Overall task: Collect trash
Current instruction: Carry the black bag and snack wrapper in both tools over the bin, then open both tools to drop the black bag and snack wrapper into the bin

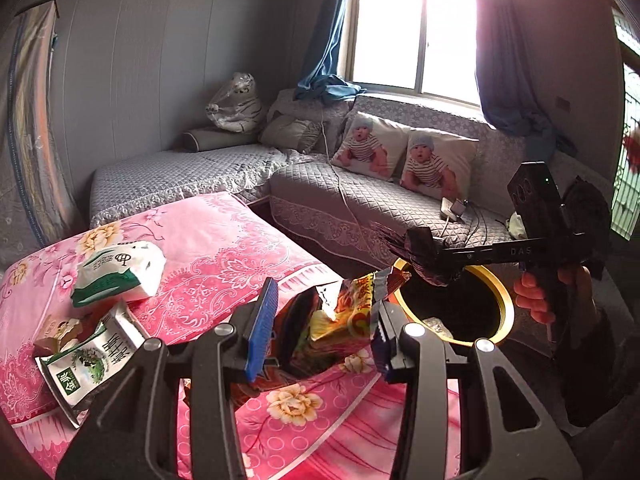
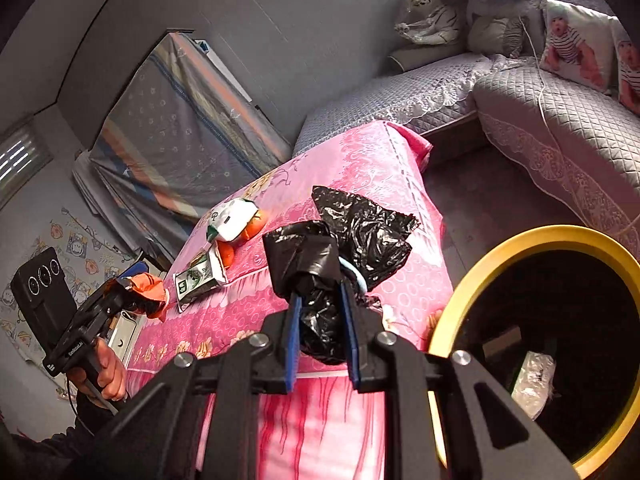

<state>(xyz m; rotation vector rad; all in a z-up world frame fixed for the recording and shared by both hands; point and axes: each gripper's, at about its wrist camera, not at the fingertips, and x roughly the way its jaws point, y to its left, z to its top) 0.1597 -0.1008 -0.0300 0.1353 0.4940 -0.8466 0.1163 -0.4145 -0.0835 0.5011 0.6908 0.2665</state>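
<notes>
Both grippers holding trash beside the bin (image 2: 472, 292).
Left gripper (image 1: 324, 316) is clamping a wrapper (image 1: 340, 312), long axis pointing forward; right gripper (image 2: 320, 320) is pinching a black bag (image 2: 360, 236).

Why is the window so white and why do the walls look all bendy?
In the left wrist view the window is blown out by daylight, washing a pinkish haze over the curtain beside it; both views curve the walls and darken the corners because the lens is a fisheye; in the right wrist view the black plastic bag shows small shiny glints.
</notes>
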